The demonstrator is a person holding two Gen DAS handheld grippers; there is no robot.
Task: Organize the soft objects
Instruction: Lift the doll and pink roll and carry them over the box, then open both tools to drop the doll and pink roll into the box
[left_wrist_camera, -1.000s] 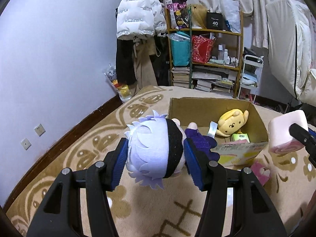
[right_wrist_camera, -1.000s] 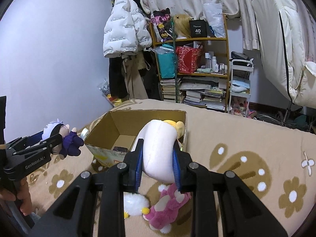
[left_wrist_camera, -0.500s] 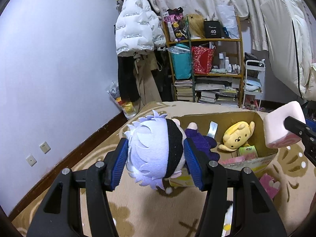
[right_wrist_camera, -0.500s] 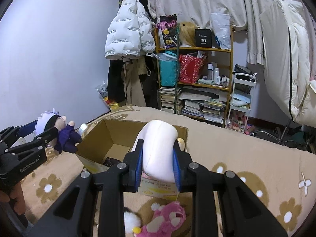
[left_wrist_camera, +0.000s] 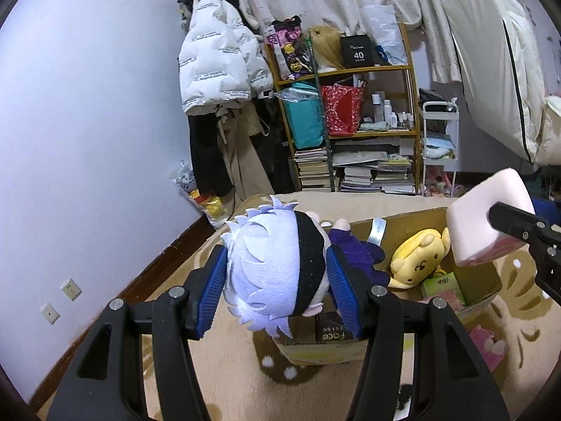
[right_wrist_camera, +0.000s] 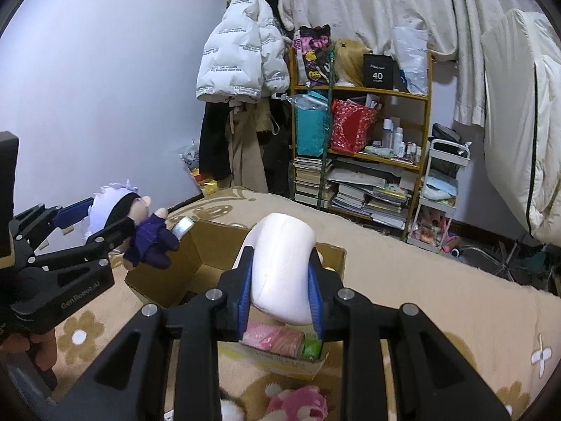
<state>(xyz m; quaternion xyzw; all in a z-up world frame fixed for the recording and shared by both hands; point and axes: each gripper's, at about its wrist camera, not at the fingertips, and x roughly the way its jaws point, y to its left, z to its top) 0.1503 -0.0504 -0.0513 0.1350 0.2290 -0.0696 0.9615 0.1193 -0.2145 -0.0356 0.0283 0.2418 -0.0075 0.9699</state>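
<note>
Grip state, left gripper [left_wrist_camera: 277, 277]: blue pads pressed on both sides of the doll's head [left_wrist_camera: 277, 263], clamped at the widest soft part to prevent slipping during carry. Purple body of the doll hanging forward of the pads, over the near left corner of the cardboard box [left_wrist_camera: 403, 224]. White spiked felt hair, black band across the head, small pale hands.

Grip state, right gripper [right_wrist_camera: 280, 291]: narrow, squeezed on the pale pink cushion [right_wrist_camera: 282, 266], visibly pinched between the pads. Held directly above the open box, probably for a straight drop. Smooth, rounded, a seam down the middle.

Below and ahead of both grippers, inside the box: yellow plush [left_wrist_camera: 417, 259] and small packets. Below the right gripper, outside the box on the carpet: pink plush [right_wrist_camera: 298, 403], not yet sorted.
</note>
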